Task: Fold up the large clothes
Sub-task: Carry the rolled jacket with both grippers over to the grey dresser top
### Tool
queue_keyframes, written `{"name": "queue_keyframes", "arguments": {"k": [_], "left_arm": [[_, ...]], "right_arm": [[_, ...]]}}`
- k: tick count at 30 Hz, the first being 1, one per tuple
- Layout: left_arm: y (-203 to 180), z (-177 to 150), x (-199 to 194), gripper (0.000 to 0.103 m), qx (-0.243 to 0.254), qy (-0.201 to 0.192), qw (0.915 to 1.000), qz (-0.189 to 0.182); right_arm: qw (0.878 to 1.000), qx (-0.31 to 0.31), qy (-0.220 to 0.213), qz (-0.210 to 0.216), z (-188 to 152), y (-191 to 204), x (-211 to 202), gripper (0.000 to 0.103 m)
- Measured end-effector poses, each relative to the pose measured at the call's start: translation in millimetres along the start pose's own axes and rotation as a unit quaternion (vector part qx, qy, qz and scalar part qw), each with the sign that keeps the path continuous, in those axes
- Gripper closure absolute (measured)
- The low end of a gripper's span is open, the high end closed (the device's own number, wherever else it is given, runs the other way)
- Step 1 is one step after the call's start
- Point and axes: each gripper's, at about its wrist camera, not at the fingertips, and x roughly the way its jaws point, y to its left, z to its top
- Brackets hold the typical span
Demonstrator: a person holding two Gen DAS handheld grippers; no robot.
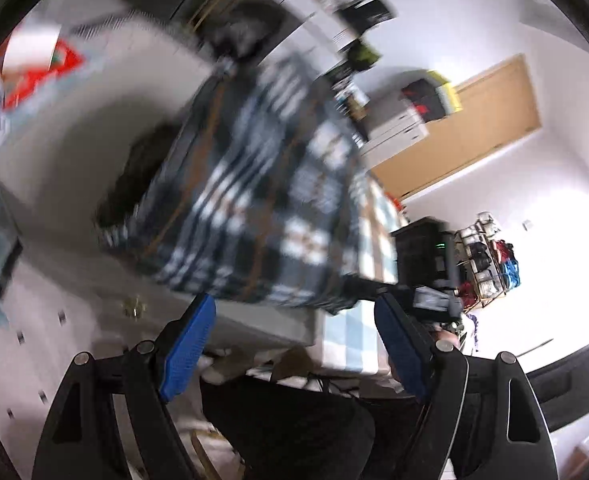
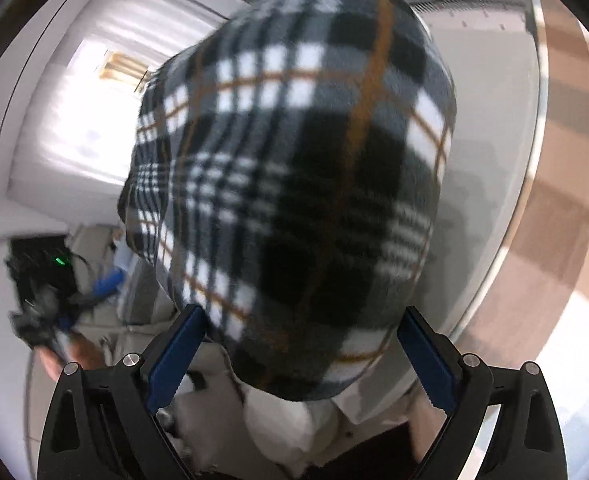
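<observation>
So here's where we are: the dark blue, white and tan plaid fleece garment (image 2: 294, 184) is lying on the pale grey tabletop (image 2: 490, 152), bunched into what looks like a rough folded stack, and we're not gripping it with either hand. Our right gripper (image 2: 302, 360) has its blue pads spread wide, and the near edge of the fleece sits between them, but the pads aren't pressing on it as far as we can tell, so nothing is pinched. Same story on the other side: our left gripper (image 1: 294, 344) is spread too, with the near edge of the fleece (image 1: 254, 184) just ahead of its tips and clear space between the blue pads. The left view is pretty smeared, so don't ask us for fine detail there, though you can make out the right gripper's black body (image 1: 426, 264) off beyond the garment's far side. We reckon both tools are angled down at the near edge because that's the edge you'd want to grab for another fold, one hand at each end so the cloth stays even. Fleece is thick and floppy, so our guess is the pads need to come in low and get under the layers, otherwise we'd only catch the top one and drag the stack apart.
</observation>
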Motion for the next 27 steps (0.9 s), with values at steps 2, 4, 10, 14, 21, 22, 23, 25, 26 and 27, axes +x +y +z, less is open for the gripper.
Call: {"name": "queue_keyframes", "arguments": {"k": [2,4,10,14,21,22,23,25,26,27], "left_arm": [[5,6,-12,0.025,-0.025,0.008,0.9996,-0.014],[8,12,-5,0.025,-0.032,0.012,0.9994,-0.006],[14,38,9,0.025,-0.035,0.052,0.9980,-0.003],[16,58,7,0.025,-0.034,0.065,0.9973,0.005],[5,104,-5,0.025,-0.015,0.058,0.9969,0.052],[4,107,-9,0.025,-0.017,0.053,0.9970,0.054],[5,109,-13,0.025,-0.021,0.048,0.9970,0.058],[7,107,-20,0.025,-0.028,0.042,0.9969,0.061],[8,102,-23,0.025,-0.026,0.042,0.9967,0.063],[8,98,-26,0.025,-0.025,0.042,0.9963,0.070]], "right_arm": [[0.999,0.032,0.005,0.022,1,-12,8,0.006],[0.997,0.066,0.005,0.046,-6,-25,12,0.006],[0.995,0.086,-0.024,0.050,-13,-33,14,0.006],[0.993,0.102,-0.054,0.027,-22,-18,8,0.010],[0.989,0.128,-0.074,0.014,-19,-7,22,0.017],[0.988,0.134,-0.074,0.018,-15,-4,26,0.017],[0.987,0.142,-0.074,0.023,-14,-3,31,0.017],[0.985,0.152,-0.079,0.028,-10,-5,34,0.017],[0.985,0.153,-0.079,0.028,-11,-5,36,0.016],[0.985,0.152,-0.078,0.032,-12,-5,37,0.013]]}}
